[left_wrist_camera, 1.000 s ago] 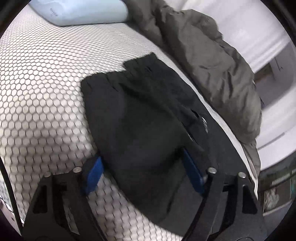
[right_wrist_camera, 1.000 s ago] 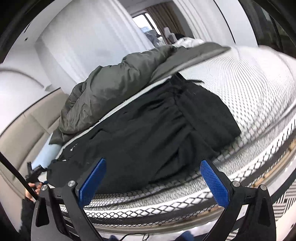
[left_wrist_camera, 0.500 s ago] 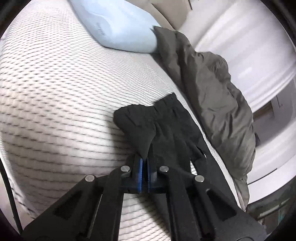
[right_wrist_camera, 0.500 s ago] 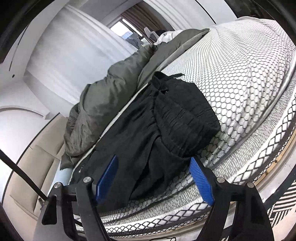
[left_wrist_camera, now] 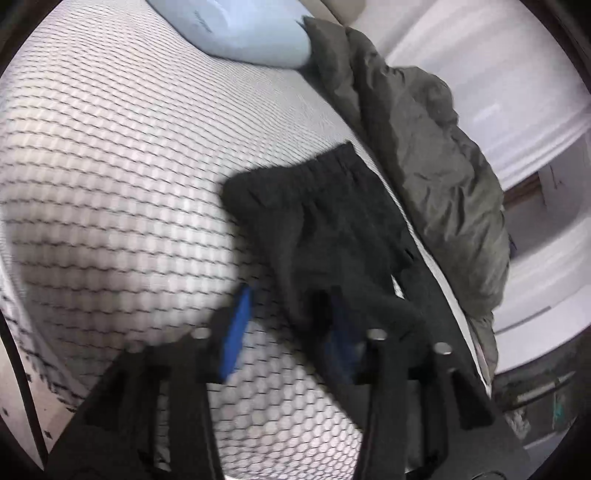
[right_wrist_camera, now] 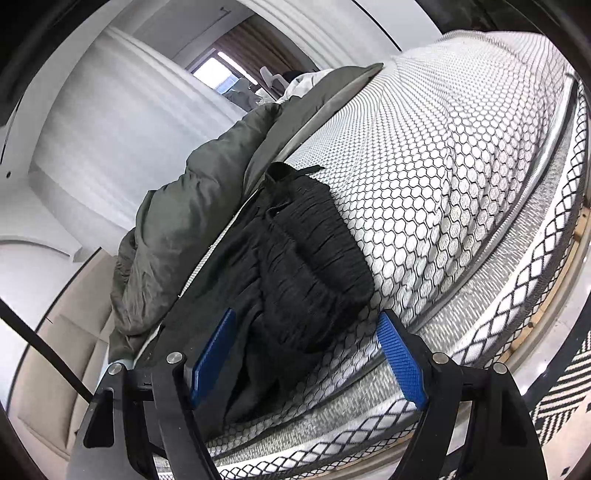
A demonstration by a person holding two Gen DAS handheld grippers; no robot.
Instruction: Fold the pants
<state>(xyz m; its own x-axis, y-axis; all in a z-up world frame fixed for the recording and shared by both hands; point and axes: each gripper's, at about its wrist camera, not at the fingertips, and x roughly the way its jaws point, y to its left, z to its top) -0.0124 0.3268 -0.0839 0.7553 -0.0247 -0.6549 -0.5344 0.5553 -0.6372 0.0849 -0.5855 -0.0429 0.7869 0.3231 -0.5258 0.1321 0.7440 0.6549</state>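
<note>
Black ribbed pants [right_wrist_camera: 314,258] lay bunched on honeycomb-mesh mattress [right_wrist_camera: 461,177]; left gripper [left_wrist_camera: 288,328] jaws opening around cloth fold; right gripper [right_wrist_camera: 306,354] wide, empty.

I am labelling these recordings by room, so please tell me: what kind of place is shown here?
Most likely a bedroom. Black pants lie on a mattress with a honeycomb-patterned cover, a pale blue pillow sits at its far end, and a grey quilt is bunched along one side.

Black pants [left_wrist_camera: 325,229], white hexagon-patterned mattress [left_wrist_camera: 110,166] (black lines), grey-green duvet [left_wrist_camera: 436,147], pale-blue pillow [left_wrist_camera: 251,29].
</note>
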